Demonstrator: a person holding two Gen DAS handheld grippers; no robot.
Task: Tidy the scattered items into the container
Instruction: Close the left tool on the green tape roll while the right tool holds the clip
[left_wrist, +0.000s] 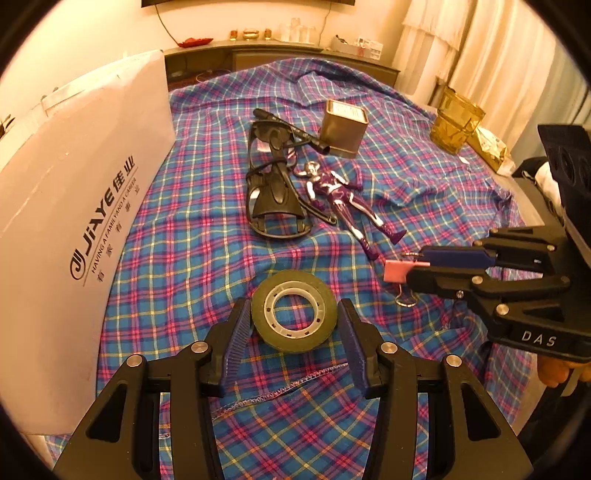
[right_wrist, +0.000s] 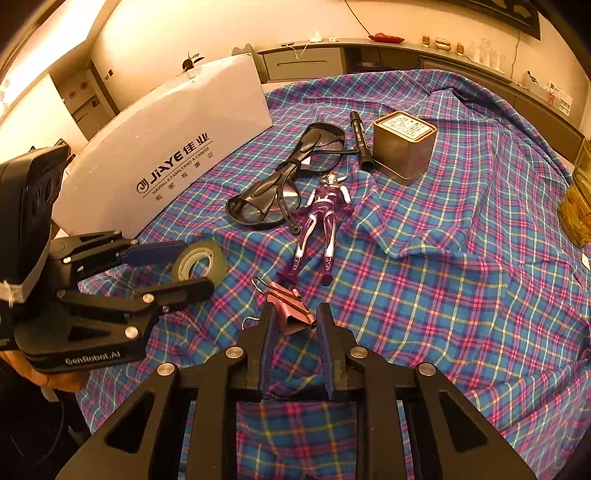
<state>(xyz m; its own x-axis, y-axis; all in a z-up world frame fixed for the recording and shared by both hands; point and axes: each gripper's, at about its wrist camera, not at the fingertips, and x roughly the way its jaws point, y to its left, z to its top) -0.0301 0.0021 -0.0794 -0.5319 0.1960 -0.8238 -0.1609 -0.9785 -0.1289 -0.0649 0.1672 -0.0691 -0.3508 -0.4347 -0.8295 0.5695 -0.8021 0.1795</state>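
My left gripper (left_wrist: 294, 325) has its pads either side of the tape roll (left_wrist: 294, 311), which lies flat on the plaid cloth (left_wrist: 192, 236). The left-hand pad looks to be touching the roll's rim; on the other side I still see a sliver of gap, so I'd call this straddling, not yet a squeeze. The roll should be light and stiff, a hard plastic core under smooth wound tape. Taking it across the outer rim is right, though the rim is slick and round, so I want the pads centred or it may squirt out.

My right gripper (right_wrist: 294, 325) has its fingers drawn close around the pink binder clip (right_wrist: 291, 314). The clip sits between the pads, its wire handles splayed out ahead; whether the pads truly press it I cannot tell. It's tiny, light, springy metal, best pinched on the flat body and not on the loose wires.

Beyond both sets of fingers lie the purple action figure (left_wrist: 341, 197), rigid but with thin limbs, then the black safety goggles (left_wrist: 275, 184), a black pen torch (left_wrist: 295, 131) and a square metal tin (left_wrist: 343, 129). The white box (left_wrist: 74, 206), off to my left fingers' left, looks to be the container.
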